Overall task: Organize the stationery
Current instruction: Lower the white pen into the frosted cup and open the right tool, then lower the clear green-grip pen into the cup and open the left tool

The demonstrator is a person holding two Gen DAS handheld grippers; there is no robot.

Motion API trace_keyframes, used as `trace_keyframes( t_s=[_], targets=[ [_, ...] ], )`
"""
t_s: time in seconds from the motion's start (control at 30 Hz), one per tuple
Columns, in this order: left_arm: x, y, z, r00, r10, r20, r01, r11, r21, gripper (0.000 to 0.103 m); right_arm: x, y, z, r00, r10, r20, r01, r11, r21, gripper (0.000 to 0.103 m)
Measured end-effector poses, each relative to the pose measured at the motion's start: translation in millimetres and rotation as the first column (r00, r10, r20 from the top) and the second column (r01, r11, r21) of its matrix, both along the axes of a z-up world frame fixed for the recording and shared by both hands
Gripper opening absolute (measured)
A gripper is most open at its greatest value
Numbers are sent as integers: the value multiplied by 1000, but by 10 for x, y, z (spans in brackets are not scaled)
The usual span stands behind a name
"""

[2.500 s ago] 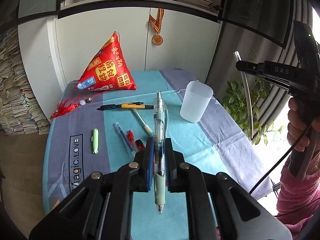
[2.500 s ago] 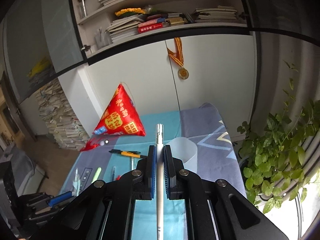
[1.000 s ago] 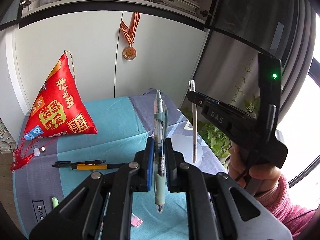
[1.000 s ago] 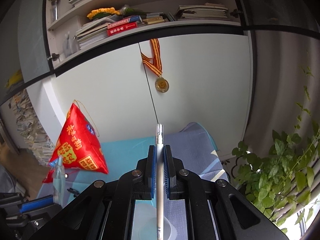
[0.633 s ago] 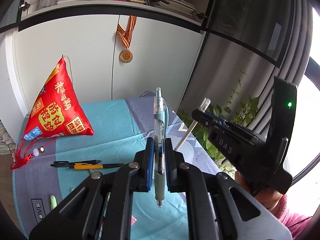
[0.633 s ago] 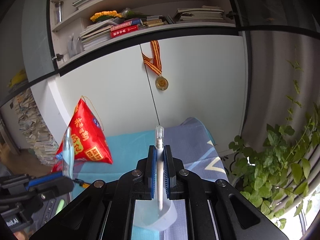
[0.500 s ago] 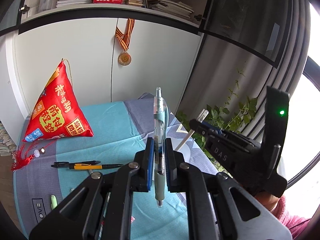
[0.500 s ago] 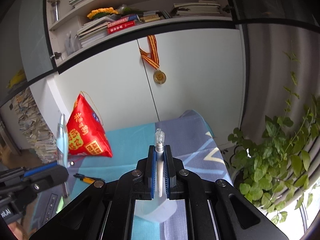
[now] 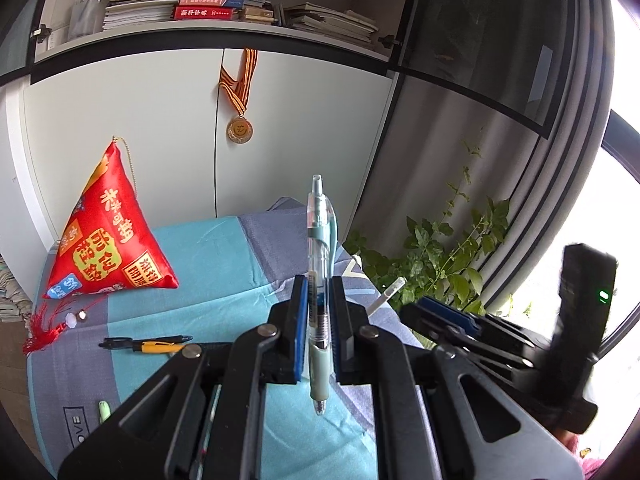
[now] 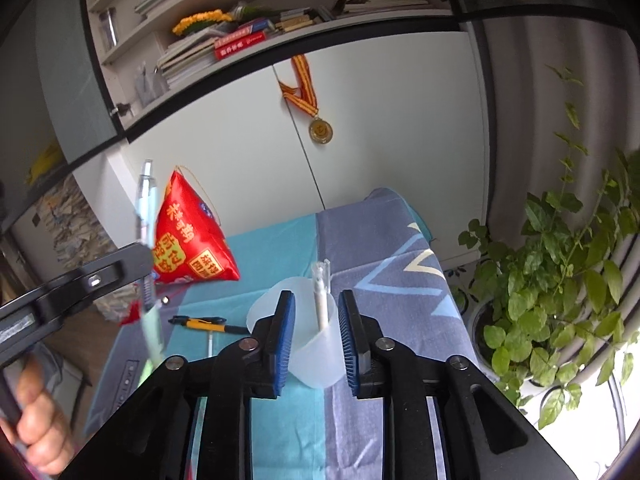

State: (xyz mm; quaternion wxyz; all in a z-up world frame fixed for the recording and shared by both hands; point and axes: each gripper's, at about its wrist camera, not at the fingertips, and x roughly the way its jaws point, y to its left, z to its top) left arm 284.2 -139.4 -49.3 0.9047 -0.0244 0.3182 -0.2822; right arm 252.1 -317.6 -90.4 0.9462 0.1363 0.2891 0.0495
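Observation:
My left gripper [image 9: 318, 294] is shut on a clear pen with a pale green grip [image 9: 319, 240], held upright above the table. In the right wrist view, my right gripper [image 10: 317, 314] hovers at a frosted plastic cup [image 10: 316, 360] and its jaws are opening. A white pen [image 10: 322, 300] stands inside the cup between the blue pads, touching neither. From the left wrist view only that white pen's top [image 9: 390, 288] shows beside the right gripper [image 9: 416, 314]; the cup itself is hidden.
On the teal and grey cloth [image 9: 224, 256] lie a black and yellow pen [image 9: 148, 345] and a small green item [image 9: 103, 410]. A red pyramid pouch [image 9: 108, 240] stands at the back left. A leafy plant [image 10: 560, 280] grows past the table's right edge, and white cabinet doors stand behind.
The right gripper's jaws have parted and the white pen has dropped from them into the cup. The left gripper still grips its pen and has barely shifted.

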Motion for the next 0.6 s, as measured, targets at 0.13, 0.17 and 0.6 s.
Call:
trace_keyframes(
  t_s=[0.13, 0.17, 0.6],
  targets=[
    [167, -158, -60, 1000, 12, -12, -12, 1000, -14, 8, -166, -150, 18, 999, -41, 10, 41, 999, 27, 24],
    [190, -192, -66, 1000, 17, -9, -17, 1000, -13, 8, -192, -175, 12, 999, -47, 7, 47, 998, 28, 24],
    [402, -502, -383, 997, 65, 47, -66, 997, 30, 8, -213, -218, -237, 996, -46, -74, 46, 999, -2, 24]
  ],
)
